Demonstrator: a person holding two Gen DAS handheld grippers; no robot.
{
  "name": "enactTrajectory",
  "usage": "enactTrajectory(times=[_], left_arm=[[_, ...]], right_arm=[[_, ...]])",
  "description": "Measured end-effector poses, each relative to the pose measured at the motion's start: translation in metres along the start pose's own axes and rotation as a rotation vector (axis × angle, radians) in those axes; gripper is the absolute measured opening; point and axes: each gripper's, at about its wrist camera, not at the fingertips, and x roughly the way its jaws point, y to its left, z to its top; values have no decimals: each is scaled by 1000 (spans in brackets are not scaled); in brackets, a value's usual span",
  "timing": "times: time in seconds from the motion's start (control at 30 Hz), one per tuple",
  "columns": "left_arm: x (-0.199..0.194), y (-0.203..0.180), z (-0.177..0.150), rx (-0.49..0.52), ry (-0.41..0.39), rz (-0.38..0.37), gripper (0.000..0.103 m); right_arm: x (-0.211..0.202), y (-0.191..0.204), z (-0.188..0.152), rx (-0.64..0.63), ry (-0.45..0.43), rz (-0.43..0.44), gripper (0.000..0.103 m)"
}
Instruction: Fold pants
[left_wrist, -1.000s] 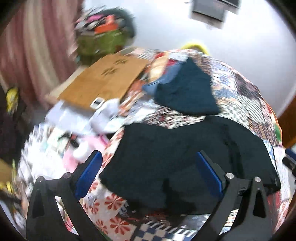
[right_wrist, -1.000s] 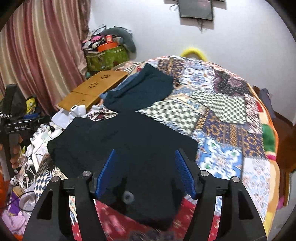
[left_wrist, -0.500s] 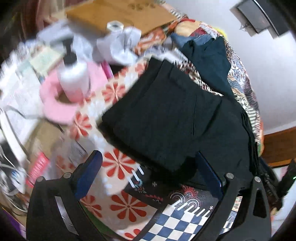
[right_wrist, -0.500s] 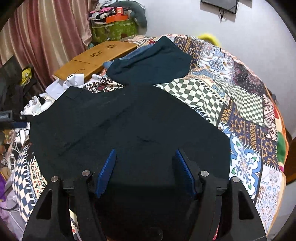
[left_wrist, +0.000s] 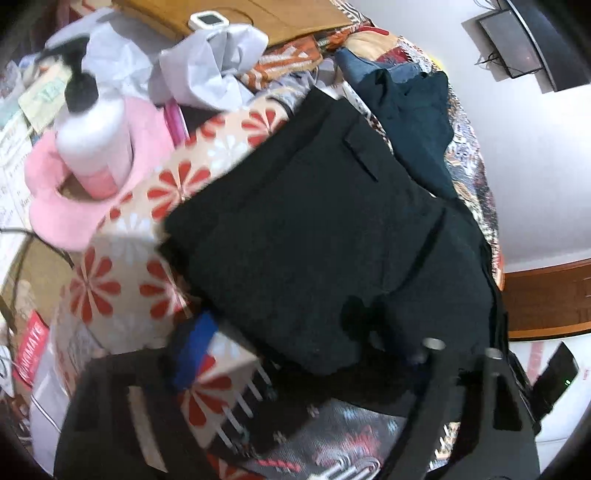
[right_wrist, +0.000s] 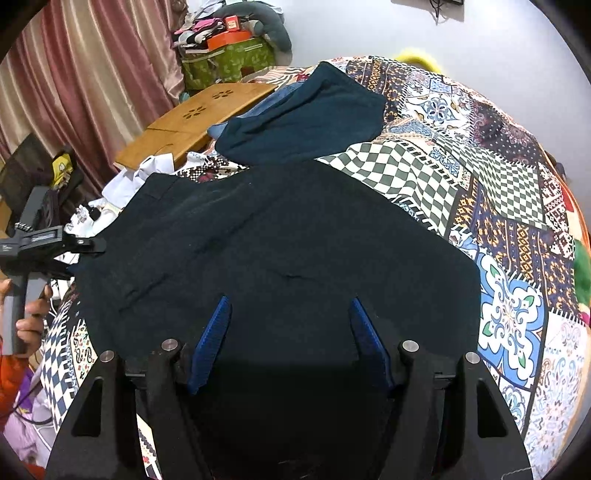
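Note:
Black pants (right_wrist: 280, 236) lie spread flat on the patchwork bedspread (right_wrist: 509, 314). My right gripper (right_wrist: 291, 332) hovers low over their near part, blue pads apart, dark cloth under and between them, nothing pinched. In the left wrist view the pants (left_wrist: 314, 229) show a back pocket slit. My left gripper (left_wrist: 306, 350) is over their near corner and its jaws are closing. The corner lies between them, one blue pad (left_wrist: 192, 347) still over the bedspread; the view is blurred. A hand (right_wrist: 31, 325) holds that gripper at the pants' left edge.
A dark teal garment (right_wrist: 306, 122) lies beyond the pants. A wooden lap table (right_wrist: 199, 114), white crumpled cloth (left_wrist: 210, 62), a pump bottle (left_wrist: 92, 140) on a pink item (left_wrist: 55, 206) and clutter crowd the bed's left side. Curtains (right_wrist: 74, 74) hang behind.
The left gripper dropped toward the pants' near corner, rolled, and its jaws narrowed. The right gripper came lower over the pants, then stayed put with the same gap.

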Motion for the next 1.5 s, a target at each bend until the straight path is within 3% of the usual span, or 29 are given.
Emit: enactTrajectory(times=[0.07, 0.2, 0.4, 0.6, 0.77, 0.93, 1.1, 1.2, 1.5], left_arm=[[2, 1, 7, 3, -5, 25, 48], [-4, 6, 19, -33, -29, -21, 27], [-39, -32, 25, 104, -178, 50, 20], [-93, -111, 11, 360, -397, 145, 17], [-132, -194, -14, 582, -523, 77, 15], [-142, -266, -44, 729, -565, -29, 14], [-116, -340, -83, 872, -509, -123, 13], [-89, -369, -106, 932, -429, -159, 13], [1, -389, -162, 1066, -119, -110, 14]], right_arm=[[0, 1, 0, 1, -2, -5, 64], [-1, -1, 0, 9, -4, -6, 64], [-8, -4, -3, 32, -14, -11, 64], [-35, -20, -13, 87, -51, -27, 63], [-68, -50, -34, 167, -100, -88, 64], [-83, -80, -60, 236, -108, -166, 64], [-59, -86, -87, 240, -15, -173, 64], [-59, -85, -92, 248, -41, -185, 64], [-65, -86, -96, 252, -52, -161, 64]])
